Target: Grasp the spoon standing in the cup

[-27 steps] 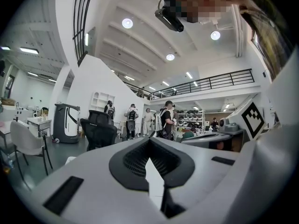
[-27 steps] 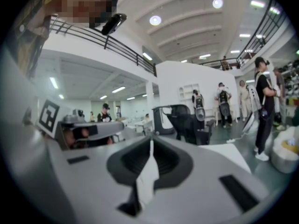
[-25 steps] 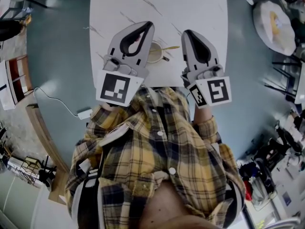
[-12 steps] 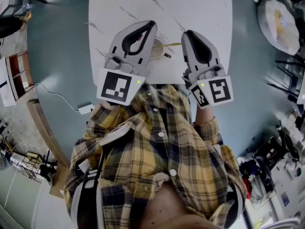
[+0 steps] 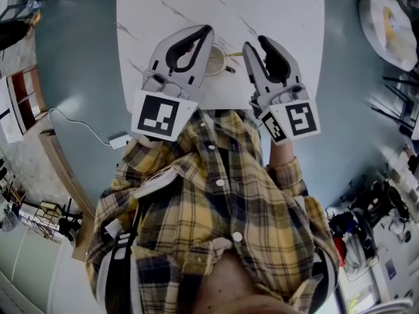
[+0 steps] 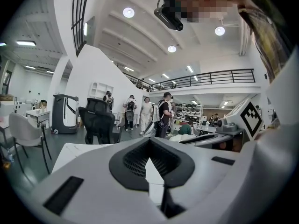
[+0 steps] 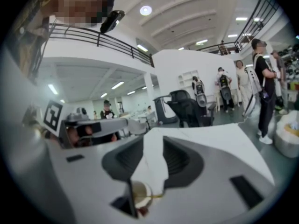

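Note:
A pale cup (image 5: 216, 63) stands on the white marble table (image 5: 275, 5) near its front edge. A gold spoon (image 5: 234, 53) sticks out of it toward the right. My left gripper (image 5: 207, 30) is shut and empty, just left of the cup and partly covering it. My right gripper (image 5: 256, 43) hovers right of the spoon's handle. Its jaws have just been opening and nothing is between them. In the right gripper view the cup (image 7: 140, 192) and spoon (image 7: 155, 196) show low down through the gap behind the right gripper (image 7: 154, 135). In the left gripper view the left gripper (image 6: 150, 140) has its tips together.
The table's front edge runs just under both grippers, against the person's plaid shirt (image 5: 216, 195). A round table (image 5: 386, 25) stands at the upper right. A cable and power strip (image 5: 118, 139) lie on the floor at left. A black office chair (image 6: 96, 120) stands beyond the table's far side.
The right gripper's jaws, together in both earlier frames, now stand apart. The left jaws stay shut. Cup and spoon have not moved on the table.

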### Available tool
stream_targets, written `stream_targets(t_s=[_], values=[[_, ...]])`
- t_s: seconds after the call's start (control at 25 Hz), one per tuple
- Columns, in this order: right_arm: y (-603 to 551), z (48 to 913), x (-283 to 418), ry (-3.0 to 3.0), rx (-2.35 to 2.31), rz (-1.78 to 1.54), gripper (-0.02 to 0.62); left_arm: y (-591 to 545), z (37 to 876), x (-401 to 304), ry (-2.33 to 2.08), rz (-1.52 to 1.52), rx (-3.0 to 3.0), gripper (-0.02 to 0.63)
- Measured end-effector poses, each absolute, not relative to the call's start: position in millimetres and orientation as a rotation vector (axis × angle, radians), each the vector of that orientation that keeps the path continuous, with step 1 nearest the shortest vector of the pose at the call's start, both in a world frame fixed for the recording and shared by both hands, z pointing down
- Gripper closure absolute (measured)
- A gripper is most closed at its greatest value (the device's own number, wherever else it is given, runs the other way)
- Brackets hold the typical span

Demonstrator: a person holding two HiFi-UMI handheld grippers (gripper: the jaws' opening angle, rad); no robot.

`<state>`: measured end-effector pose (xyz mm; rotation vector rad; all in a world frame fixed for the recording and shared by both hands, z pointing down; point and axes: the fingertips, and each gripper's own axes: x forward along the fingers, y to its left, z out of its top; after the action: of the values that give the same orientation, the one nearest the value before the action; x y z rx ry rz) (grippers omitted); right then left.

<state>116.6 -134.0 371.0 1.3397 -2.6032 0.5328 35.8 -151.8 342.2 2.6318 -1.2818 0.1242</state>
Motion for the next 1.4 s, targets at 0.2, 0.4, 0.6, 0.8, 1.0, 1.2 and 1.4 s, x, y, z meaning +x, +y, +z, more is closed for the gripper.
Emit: stream_targets(t_s=[0.2,0.4,0.6,0.8,1.0,1.2,1.4], values=[[-132,385,121,-2.577,1.336,0.56,0.455,-150,351,37,-1.283,0.136,2.624,0.592],[-127,403,124,-2.548,1.317,0.613,0.428,-147,359,36,-1.288,0.155,2.608,0.592],[-124,423,126,-2.513,1.319,0.68,0.418,-145,370,35,-1.286,0.175,2.59,0.592],[-120,445,130,-2.47,1.334,0.731,0.416,-144,383,35,-1.267,0.196,2.568,0.592],[-115,463,132,-2.439,1.335,0.788,0.416,-143,393,35,-1.254,0.217,2.557,0.592],[-113,476,131,-2.426,1.329,0.835,0.416,-142,401,36,-1.248,0.225,2.543,0.592],[-111,487,129,-2.419,1.323,0.874,0.415,-142,410,35,-1.244,0.239,2.533,0.592]])
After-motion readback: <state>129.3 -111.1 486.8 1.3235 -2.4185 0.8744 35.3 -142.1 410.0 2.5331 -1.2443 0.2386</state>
